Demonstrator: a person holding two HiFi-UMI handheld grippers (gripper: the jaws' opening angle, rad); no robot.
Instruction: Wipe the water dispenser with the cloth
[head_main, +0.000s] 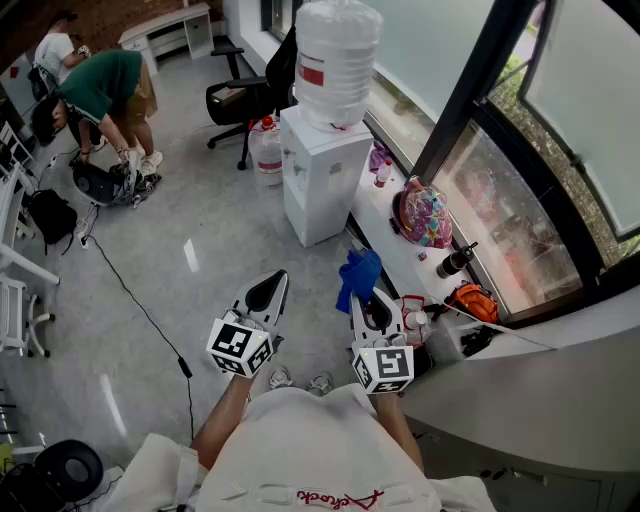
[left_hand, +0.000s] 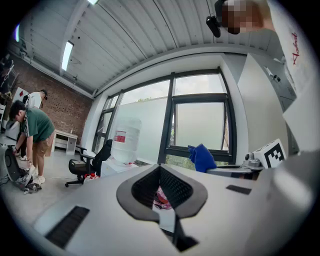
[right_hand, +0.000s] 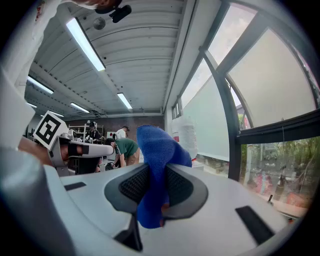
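Leftmost, the left gripper (head_main: 268, 292) hangs empty, its jaws together. Ahead stands the water dispenser (head_main: 318, 175), well apart from both tools. The right gripper (head_main: 368, 300) is clamped on the blue cloth (head_main: 358, 272); wiping well probably means pressing a broad fold flat against the dispenser's white side.

No legible text anywhere, red label (head_main: 312, 73) on the water bottle (head_main: 345, 35) too small to read, red script on the person's white shirt (head_main: 335, 497) indecipherable, marker cubes (head_main: 240, 347) bearing only black-and-white square patterns
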